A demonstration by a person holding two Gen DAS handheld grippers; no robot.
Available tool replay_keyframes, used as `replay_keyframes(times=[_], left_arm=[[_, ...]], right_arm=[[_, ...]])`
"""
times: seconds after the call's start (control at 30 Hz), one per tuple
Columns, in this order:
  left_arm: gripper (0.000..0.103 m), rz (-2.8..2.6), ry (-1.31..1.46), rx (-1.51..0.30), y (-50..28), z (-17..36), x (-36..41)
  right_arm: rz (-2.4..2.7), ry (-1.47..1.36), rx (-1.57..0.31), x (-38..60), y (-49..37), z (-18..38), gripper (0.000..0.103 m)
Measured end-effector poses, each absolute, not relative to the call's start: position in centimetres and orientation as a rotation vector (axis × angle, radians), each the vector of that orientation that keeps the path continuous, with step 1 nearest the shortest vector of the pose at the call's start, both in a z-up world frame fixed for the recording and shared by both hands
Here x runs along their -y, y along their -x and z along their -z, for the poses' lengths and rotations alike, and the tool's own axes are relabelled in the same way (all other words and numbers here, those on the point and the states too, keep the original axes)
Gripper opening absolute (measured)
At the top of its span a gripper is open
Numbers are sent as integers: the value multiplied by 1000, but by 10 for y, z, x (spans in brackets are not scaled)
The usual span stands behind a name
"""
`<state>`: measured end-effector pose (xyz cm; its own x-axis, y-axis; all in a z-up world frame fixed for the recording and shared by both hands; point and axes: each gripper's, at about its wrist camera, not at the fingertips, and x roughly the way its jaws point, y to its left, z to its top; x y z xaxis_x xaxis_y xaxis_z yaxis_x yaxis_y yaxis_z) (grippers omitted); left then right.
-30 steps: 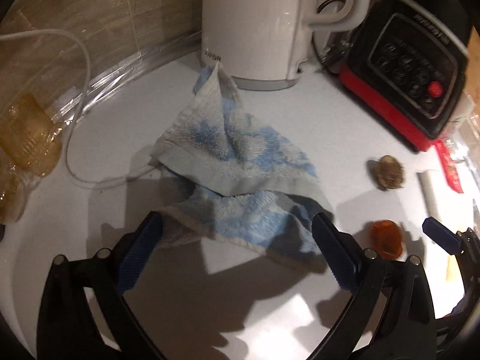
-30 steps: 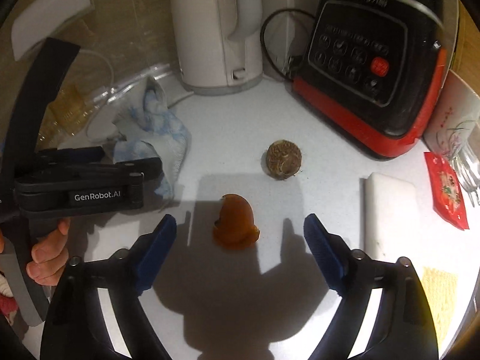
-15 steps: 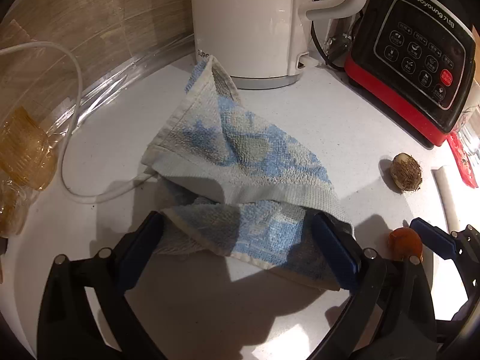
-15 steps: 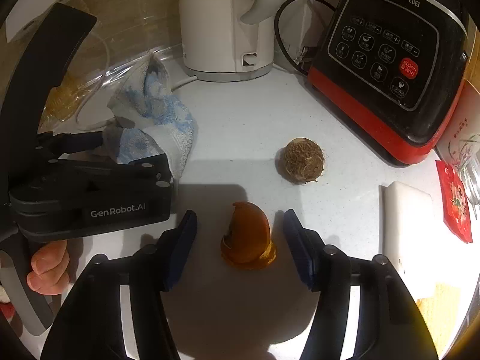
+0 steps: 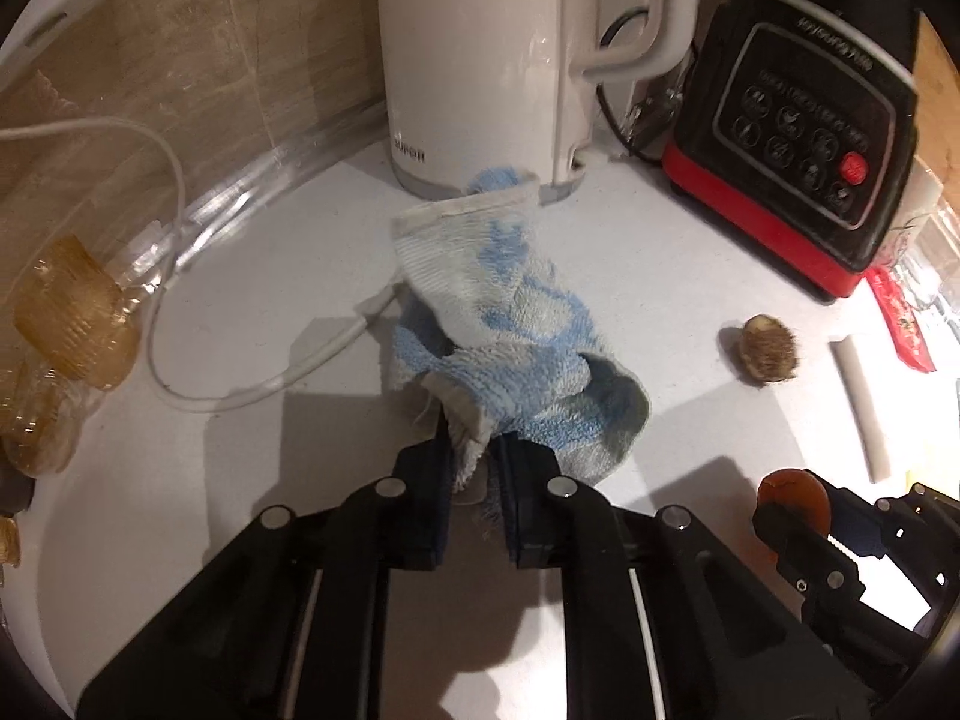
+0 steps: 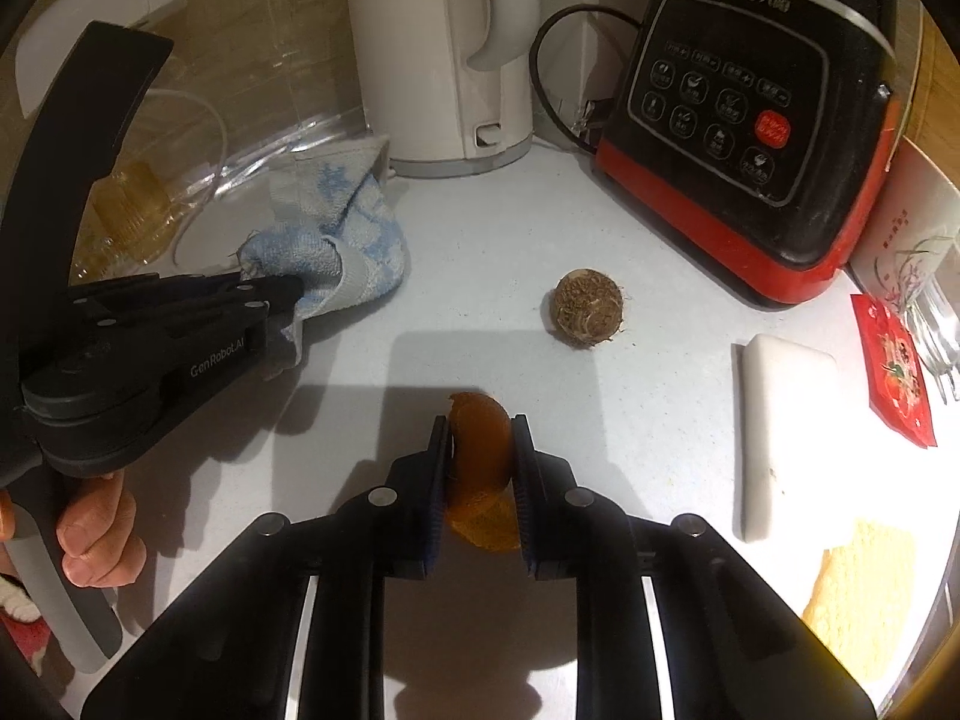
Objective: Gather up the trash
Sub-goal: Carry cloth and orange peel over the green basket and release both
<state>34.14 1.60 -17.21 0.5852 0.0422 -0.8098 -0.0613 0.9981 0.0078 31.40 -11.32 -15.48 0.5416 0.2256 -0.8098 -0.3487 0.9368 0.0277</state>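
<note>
A crumpled blue-and-white cloth (image 5: 510,312) lies on the white counter (image 5: 270,510) in front of the kettle. My left gripper (image 5: 471,450) is closing on the cloth's near edge, and its pads pinch the fabric. From the right wrist view the same cloth (image 6: 354,240) bunches at the left gripper (image 6: 288,294). A piece of orange peel (image 6: 480,456) stands between the pads of my right gripper (image 6: 480,426), whose jaws are closing and press on it. A brown hairy ball (image 6: 588,312) rests loose on the counter beyond the peel.
A white kettle (image 5: 480,60) and a black-and-red appliance (image 6: 750,150) stand at the back. A white cable (image 5: 180,384) and amber plastic cups (image 5: 72,318) lie left. A white block (image 6: 780,432), red packet (image 6: 900,378) and yellow sponge (image 6: 864,600) sit right.
Both grippers went from wide open to closed: the left onto the cloth's near edge, bunching it up, the right onto the orange peel.
</note>
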Motion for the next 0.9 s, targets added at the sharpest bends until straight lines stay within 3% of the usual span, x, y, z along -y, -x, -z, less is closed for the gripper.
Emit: replay_keyframes(times=[0.43, 0.9], left_arm=[[13, 22, 50, -849, -253, 99, -2], [13, 222, 14, -801, -66, 35, 37]], right_arm=[[-319, 57, -845, 140, -223, 89, 20], [-217, -22, -757, 193, -24, 29, 20]])
